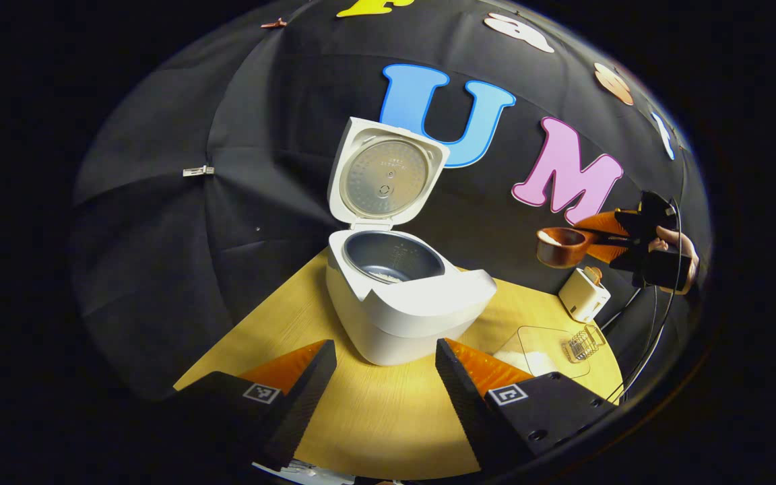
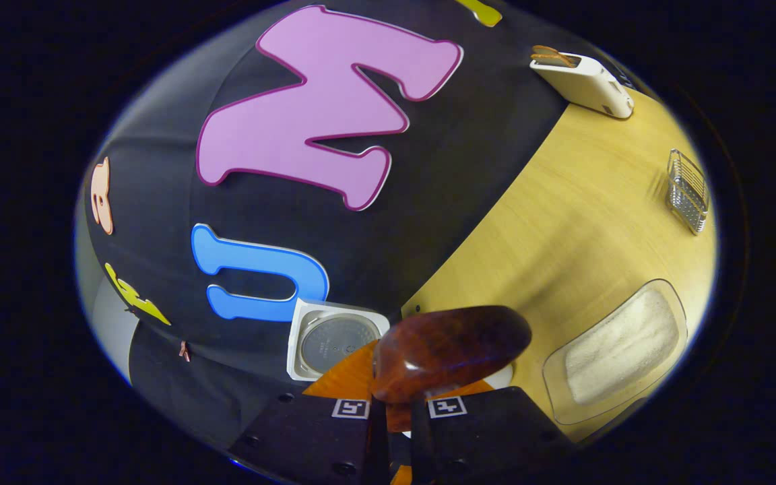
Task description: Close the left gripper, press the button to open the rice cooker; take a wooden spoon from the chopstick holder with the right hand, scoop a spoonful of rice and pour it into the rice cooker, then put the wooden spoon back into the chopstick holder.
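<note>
Wooden spoon [image 1: 561, 246] (rice-filled) clamped by right gripper [image 2: 391, 421]; rice cooker [image 1: 401, 296] open, rice inside.

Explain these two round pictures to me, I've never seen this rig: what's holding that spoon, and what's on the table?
No robot here: a person carries a hand-held gripper in each hand, each with a camera looking along its fingers. In the left gripper view, the left hand-held gripper is open before the rice cooker, whose lid stands open. At right, the right hand-held gripper holds a wooden spoon with rice in it. The right gripper view looks past that spoon. On the wooden table: a tray of rice, a wire basket and a white holder.
</note>
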`<move>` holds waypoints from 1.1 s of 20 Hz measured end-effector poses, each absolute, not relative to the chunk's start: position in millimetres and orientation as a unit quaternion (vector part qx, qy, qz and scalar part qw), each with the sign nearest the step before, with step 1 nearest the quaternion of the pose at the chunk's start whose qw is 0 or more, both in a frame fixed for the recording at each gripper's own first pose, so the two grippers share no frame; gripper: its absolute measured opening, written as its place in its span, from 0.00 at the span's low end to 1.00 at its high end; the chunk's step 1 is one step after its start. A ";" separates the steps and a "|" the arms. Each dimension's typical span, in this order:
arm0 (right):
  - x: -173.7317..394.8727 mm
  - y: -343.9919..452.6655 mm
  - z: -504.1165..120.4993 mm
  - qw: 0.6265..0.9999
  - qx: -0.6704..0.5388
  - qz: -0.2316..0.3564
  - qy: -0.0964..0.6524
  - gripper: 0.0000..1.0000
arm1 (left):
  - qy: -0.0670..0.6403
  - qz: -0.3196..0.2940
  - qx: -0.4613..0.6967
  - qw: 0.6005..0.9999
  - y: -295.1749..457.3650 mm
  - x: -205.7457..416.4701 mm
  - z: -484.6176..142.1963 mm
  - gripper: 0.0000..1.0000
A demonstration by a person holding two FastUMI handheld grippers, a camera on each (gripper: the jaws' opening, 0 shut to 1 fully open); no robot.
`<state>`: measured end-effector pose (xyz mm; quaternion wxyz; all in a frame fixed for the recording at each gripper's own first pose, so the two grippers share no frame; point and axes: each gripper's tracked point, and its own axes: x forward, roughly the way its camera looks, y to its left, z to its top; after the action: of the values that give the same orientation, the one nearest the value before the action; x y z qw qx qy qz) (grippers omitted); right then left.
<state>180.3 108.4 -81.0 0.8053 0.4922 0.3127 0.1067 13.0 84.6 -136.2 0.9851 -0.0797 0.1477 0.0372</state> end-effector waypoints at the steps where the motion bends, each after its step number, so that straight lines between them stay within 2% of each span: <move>1: 185.5 120.0 -77.7 0.804 0.492 0.116 0.314 0.17 | 0.148 0.040 -0.083 0.985 87.5 14.0 -136.8 0.96; 7: 217.8 185.5 -84.1 0.803 0.474 0.151 0.328 0.17 | 0.155 0.055 -0.088 0.982 109.5 18.4 -140.4 0.96; 14: 247.2 253.8 -115.9 0.829 0.409 0.176 0.339 0.17 | 0.167 0.079 -0.095 0.978 141.6 19.3 -150.0 0.96; 22: 262.4 307.2 -171.0 0.906 0.228 0.201 0.296 0.16 | 0.186 0.083 -0.092 0.975 155.0 28.6 -168.7 0.96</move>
<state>262.4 307.2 -171.0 0.9055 0.2277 0.2963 0.2010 28.6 155.0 -168.7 0.9747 -0.0916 0.1860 0.0832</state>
